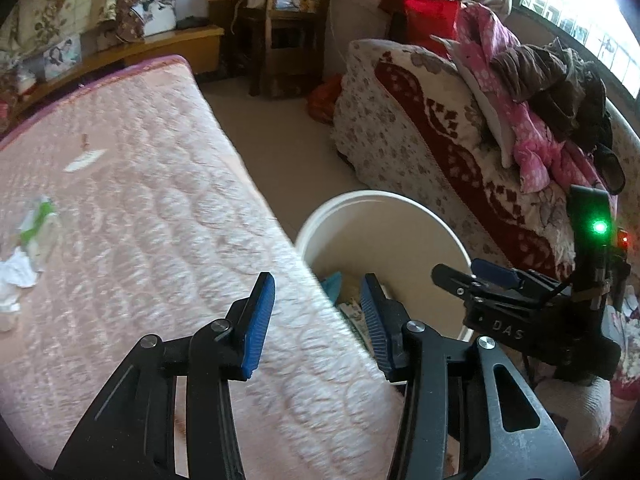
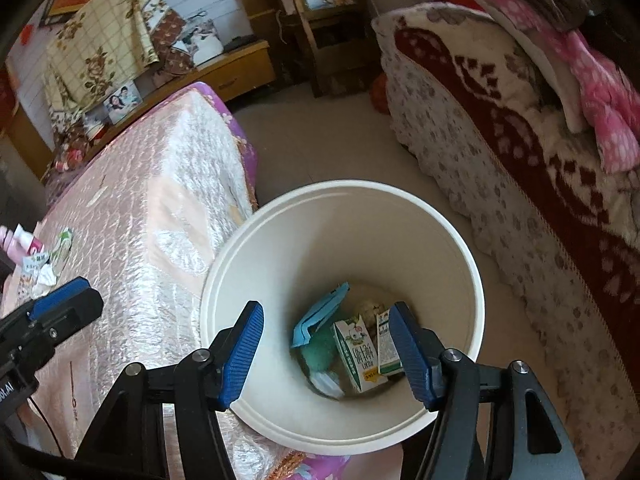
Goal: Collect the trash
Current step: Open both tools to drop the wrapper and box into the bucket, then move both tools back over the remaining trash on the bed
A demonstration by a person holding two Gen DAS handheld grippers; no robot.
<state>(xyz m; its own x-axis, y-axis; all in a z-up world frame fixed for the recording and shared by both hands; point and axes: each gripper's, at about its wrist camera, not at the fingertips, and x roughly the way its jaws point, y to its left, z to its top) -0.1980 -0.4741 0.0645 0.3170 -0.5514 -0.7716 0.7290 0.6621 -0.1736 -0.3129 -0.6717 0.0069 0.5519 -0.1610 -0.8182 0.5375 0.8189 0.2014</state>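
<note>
**Trash partly binned, more left on the bed**

Trash on the bed [image 1: 168,184] remains: wrappers [image 1: 38,224] and tissue [image 1: 16,272]. Beside it, the bucket [image 2: 460,248] holds cartons [image 2: 358,354]. Both the left hand-held gripper [image 1: 316,320] and right hand-held gripper [image 2: 326,354] gape empty. Next, likely reach for the wrappers.

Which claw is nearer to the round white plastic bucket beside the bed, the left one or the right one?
Right. The right claw hangs open directly above the round white plastic bucket, over the trash inside. The left claw is open over the pink mattress edge, beside the bucket.

"DAS" on right gripper [image 1: 476,276], cartons' print illegible
</note>
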